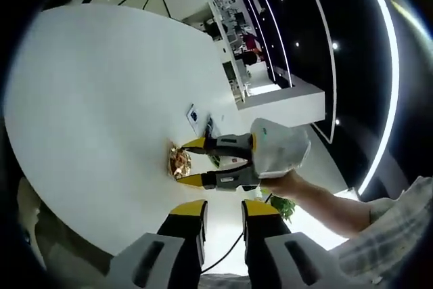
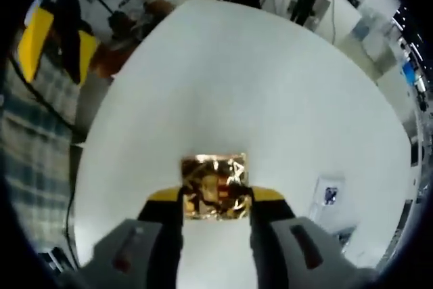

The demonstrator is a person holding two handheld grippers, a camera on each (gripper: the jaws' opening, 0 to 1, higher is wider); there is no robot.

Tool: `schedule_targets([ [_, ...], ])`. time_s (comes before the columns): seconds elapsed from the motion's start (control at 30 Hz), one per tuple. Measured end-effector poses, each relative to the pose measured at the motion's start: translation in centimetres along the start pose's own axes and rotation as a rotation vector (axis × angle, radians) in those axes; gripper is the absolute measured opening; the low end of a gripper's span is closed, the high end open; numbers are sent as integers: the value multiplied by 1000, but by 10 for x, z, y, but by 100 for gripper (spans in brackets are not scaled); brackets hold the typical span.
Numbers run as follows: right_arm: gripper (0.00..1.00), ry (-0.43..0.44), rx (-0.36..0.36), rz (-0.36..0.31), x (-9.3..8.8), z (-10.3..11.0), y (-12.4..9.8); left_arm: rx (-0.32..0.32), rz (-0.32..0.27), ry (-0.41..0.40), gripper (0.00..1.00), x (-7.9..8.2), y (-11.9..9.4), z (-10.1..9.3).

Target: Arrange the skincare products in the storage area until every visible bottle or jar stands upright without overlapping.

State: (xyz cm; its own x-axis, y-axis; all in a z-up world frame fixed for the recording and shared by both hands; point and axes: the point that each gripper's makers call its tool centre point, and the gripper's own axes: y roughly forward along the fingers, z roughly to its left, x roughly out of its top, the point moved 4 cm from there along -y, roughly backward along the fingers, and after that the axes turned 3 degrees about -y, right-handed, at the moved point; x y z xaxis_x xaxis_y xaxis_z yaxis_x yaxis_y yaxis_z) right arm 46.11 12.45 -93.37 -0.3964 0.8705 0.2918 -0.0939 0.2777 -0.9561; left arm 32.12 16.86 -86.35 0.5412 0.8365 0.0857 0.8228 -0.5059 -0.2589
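A crinkled gold box (image 2: pixel 213 186) is seen between the 2 yellow-tipped jaws of the right gripper (image 2: pixel 215 197) in the right gripper view, with both jaws pressed against its sides, so it is judged to be gripped. In the left gripper view the same gold box (image 1: pixel 180 162) is seen at the tips of the right gripper (image 1: pixel 193 162), which is held by a hand (image 1: pixel 287 182), just above or on the white round table (image 1: pixel 101 99); whether the box rests on the table cannot be told. The left gripper (image 1: pixel 223 211) is held back from the table edge with a narrow gap between its jaws and nothing between them, so it is judged slightly open and idle. A small flat sachet (image 2: pixel 329 195) and a second flat packet (image 1: pixel 194 114) are seen lying on the table near the box.

The step in hand is judged to be the placing of the gold box upright on the table. For the next move, the box would need to be set down squarely on its base, well apart from the sachets, and the jaws spread only once it is settled, so that it is not tipped
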Motion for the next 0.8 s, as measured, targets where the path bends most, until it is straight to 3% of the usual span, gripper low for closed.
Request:
schedule_targets([
  [0.17, 37, 60, -37, -46, 7, -18, -16, -8, -10, -5, 21, 2, 1, 1],
  [0.47, 37, 67, -92, -66, 15, -62, -42, -24, -32, -24, 21, 8, 0, 1],
  [0.8, 37, 102, -150, -28, -5, -122, -54, -21, -44, -38, 21, 12, -6, 5],
])
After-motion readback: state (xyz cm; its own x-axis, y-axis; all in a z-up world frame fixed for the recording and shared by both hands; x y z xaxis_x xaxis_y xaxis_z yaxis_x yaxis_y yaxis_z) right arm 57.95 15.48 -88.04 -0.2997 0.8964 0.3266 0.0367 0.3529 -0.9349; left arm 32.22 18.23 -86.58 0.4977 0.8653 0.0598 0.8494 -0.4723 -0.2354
